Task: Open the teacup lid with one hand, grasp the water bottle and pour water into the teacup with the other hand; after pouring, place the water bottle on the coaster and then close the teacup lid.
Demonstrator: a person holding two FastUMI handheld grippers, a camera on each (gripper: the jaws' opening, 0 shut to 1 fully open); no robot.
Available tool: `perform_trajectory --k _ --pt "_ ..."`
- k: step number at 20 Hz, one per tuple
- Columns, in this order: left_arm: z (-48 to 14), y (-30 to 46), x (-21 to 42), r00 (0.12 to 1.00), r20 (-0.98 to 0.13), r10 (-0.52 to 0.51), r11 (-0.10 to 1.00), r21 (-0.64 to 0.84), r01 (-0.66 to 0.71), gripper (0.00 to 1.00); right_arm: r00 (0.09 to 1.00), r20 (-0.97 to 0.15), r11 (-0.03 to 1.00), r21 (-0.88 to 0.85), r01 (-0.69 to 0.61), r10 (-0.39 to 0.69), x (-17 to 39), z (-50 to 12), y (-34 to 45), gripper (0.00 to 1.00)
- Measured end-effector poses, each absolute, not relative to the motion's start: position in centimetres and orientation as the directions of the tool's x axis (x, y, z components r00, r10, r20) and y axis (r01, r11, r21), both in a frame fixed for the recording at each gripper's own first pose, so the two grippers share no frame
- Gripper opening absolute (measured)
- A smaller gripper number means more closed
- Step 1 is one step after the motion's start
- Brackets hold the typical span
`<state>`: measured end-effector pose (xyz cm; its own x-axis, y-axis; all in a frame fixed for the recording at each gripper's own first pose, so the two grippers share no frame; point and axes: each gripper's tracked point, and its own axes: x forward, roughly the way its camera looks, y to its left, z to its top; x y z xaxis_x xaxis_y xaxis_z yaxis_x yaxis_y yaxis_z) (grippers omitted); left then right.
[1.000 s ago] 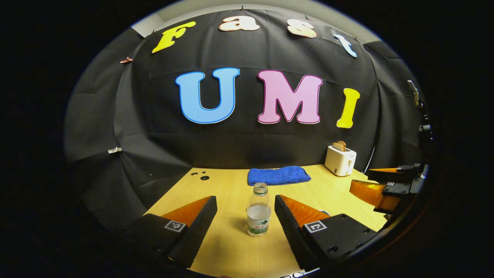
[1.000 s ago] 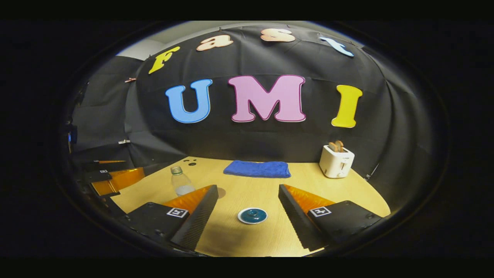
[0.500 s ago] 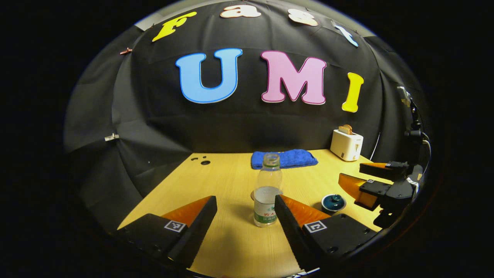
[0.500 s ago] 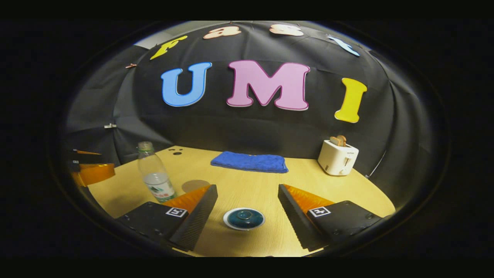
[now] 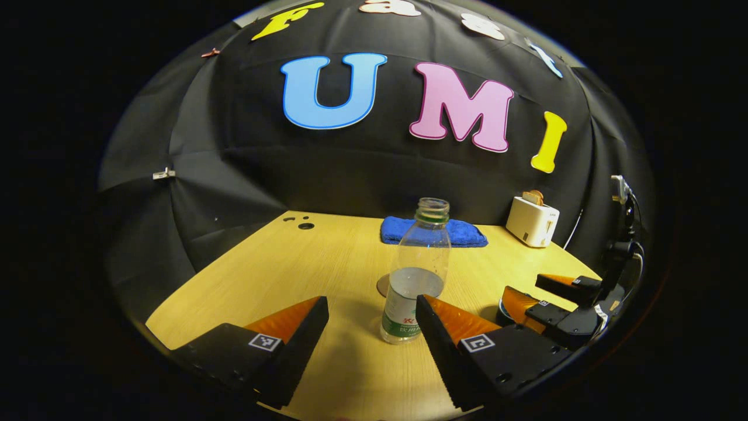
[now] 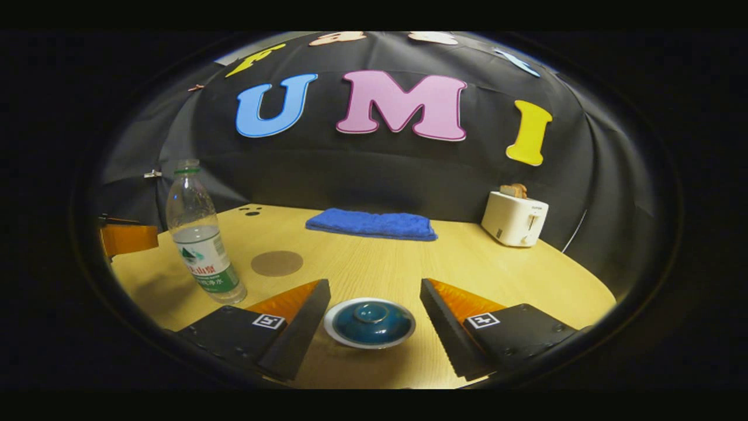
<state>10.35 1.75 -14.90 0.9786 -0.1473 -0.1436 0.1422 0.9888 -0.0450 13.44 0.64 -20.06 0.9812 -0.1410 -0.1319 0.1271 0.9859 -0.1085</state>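
Both grippers have come down and closer to their things in the last second. The bottle (image 5: pixel 416 275) now looks much bigger in the left gripper view, and the cup (image 6: pixel 370 323) looks much bigger in the right gripper view. That means the reaching is almost done, and I think the grabbing comes next.

The left gripper (image 5: pixel 372 327) has its fingers wide open and holds nothing. The bottle stands upright on the desk (image 5: pixel 327 263) between the fingers, very near the right-hand one; I cannot tell if it touches.

The right gripper (image 6: pixel 374 324) is wide open too and holds nothing. The cup sits on the desk between its fingers, with gaps on both sides. The lid (image 6: pixel 370 318) is still on.

The bottle is clear plastic with no cap. It has water about halfway up and a white and green label low down. The lid is dark blue with a small round knob on top, and a white rim shows around it. It looks smooth, so it may be slippery.

The coaster (image 6: pixel 277 263) is a flat brown circle on the desk, just beyond the bottle.
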Motion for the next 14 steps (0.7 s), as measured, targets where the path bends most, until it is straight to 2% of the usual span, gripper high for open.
perform_trajectory --k 2,5,7,10,11,14 --pt "-16.8 2.2 10.0 0.973 -0.185 -0.136 0.991 -0.039 0.131 0.96 0.980 -0.134 0.986 -0.106 0.132 -0.146 13.6 -20.2 0.6 0.80" --pt "-18.2 2.9 9.4 0.970 -0.209 -0.125 0.992 -0.024 0.123 0.96 0.980 -0.143 0.983 -0.136 0.122 -0.142 13.9 -20.8 0.7 0.64" --pt "-18.4 3.0 9.4 0.969 -0.212 -0.129 0.992 -0.031 0.125 0.96 0.975 -0.179 0.986 -0.124 0.109 -0.130 13.7 -21.6 1.0 0.64" --pt "-18.4 2.8 9.8 0.970 -0.204 -0.130 0.992 -0.021 0.128 0.96 0.975 -0.176 0.986 -0.122 0.114 -0.135 13.9 -21.2 0.7 0.61" --pt "-18.4 2.6 9.9 0.970 -0.202 -0.134 0.991 -0.019 0.132 0.95 0.975 -0.176 0.986 -0.123 0.113 -0.134 14.0 -21.3 0.7 0.51" --pt "-18.1 2.2 10.0 0.970 -0.194 -0.146 0.989 -0.015 0.146 0.95 0.976 -0.175 0.986 -0.130 0.109 -0.131 13.9 -21.2 0.9 0.41"
